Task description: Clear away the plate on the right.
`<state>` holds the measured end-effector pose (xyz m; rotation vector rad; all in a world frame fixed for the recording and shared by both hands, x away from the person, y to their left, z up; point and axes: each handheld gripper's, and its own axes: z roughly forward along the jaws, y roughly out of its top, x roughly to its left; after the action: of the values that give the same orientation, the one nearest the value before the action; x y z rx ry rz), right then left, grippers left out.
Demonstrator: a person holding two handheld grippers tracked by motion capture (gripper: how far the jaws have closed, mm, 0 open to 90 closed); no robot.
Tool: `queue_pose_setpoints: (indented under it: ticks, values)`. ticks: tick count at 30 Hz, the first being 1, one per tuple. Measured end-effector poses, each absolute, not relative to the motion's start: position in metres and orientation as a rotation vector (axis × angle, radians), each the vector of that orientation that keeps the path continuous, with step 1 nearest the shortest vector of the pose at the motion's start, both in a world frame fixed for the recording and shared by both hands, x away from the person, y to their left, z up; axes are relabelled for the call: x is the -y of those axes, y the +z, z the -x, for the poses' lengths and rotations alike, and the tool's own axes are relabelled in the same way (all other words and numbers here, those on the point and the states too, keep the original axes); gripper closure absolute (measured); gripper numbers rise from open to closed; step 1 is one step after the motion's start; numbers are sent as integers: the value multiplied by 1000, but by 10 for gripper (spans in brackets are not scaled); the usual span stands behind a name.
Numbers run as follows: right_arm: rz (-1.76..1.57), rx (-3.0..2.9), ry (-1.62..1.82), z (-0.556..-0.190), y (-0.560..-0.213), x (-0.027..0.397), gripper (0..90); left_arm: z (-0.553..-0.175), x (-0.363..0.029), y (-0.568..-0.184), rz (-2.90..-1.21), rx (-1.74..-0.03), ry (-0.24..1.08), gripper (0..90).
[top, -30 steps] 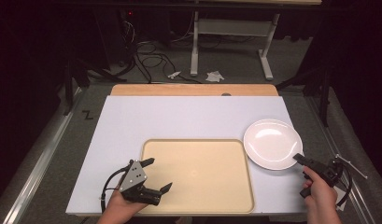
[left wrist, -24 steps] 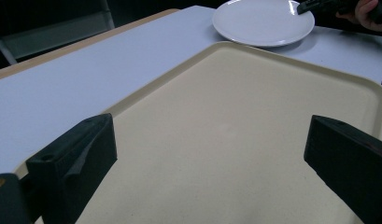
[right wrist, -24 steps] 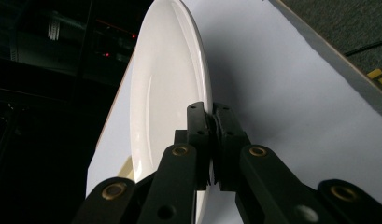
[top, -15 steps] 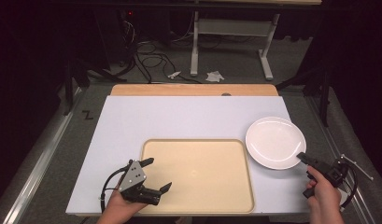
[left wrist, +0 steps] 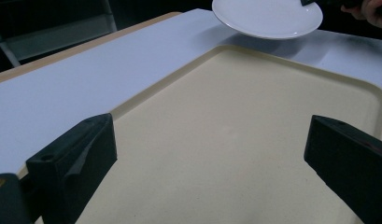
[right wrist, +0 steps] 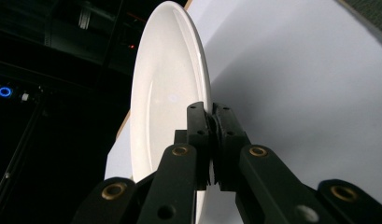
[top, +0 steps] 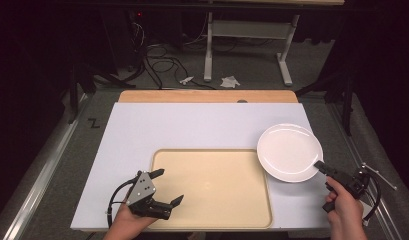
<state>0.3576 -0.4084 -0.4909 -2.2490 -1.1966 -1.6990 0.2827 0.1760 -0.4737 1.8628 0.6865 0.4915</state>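
At the desk's (top: 202,125) right edge, right tool (top: 319,165) is clamped on the white plate's (top: 289,151) near rim, plate lifted and tilted, overlapping the tray's (top: 212,185) right corner. Tray lies left of the plate, so that's likely where it goes. Left tool (top: 169,186), jaws apart and holding nothing, sits at the tray's left edge.

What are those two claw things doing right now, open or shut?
Left gripper: open, holding nothing, over the near left corner of the tray.
Right gripper: shut on the rim of the white plate.
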Motion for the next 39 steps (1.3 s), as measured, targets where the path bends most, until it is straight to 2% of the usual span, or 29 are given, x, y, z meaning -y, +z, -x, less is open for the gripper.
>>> queue_pose_setpoints:
  ticks: [23,39]
  values:
    - [2175,1299,-1704,-365,-472,389,891,-284,-180,-474,-1840,-708,499,30]
    - [2084,1344,-1706,-385,-464,350,890,-284,-184,-473,-1815,-722,510,22]
